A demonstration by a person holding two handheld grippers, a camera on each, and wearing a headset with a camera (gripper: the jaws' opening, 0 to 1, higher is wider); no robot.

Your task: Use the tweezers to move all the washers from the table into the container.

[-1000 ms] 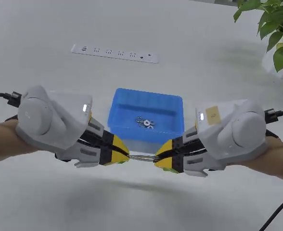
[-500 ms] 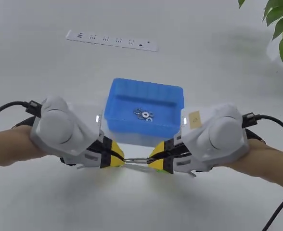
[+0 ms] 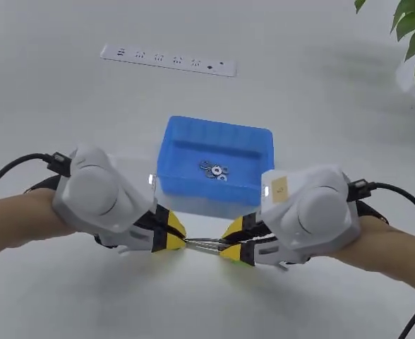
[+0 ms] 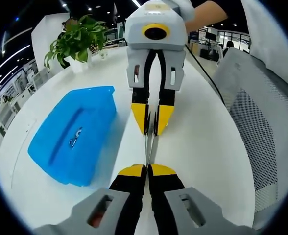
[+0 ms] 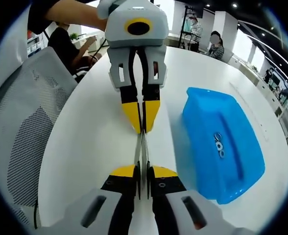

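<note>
Nothing legible shows, neither word, number nor brand. The tan sticker (image 3: pixel 279 188) on the right gripper (image 3: pixel 230 248) bears a mark too small to read, and the power strip (image 3: pixel 167 60) markings are blurred.

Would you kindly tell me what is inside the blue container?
A small cluster of metal washers lies in the blue container, on its floor; overlap hides their exact count.

The blue rectangular plastic container (image 3: pixel 166 152) stands open-topped. The small silver metal washers (image 3: pixel 214 170) cluster on its floor. The slim silver metal tweezers (image 3: pixel 206 242) sit level just before its near wall.
</note>
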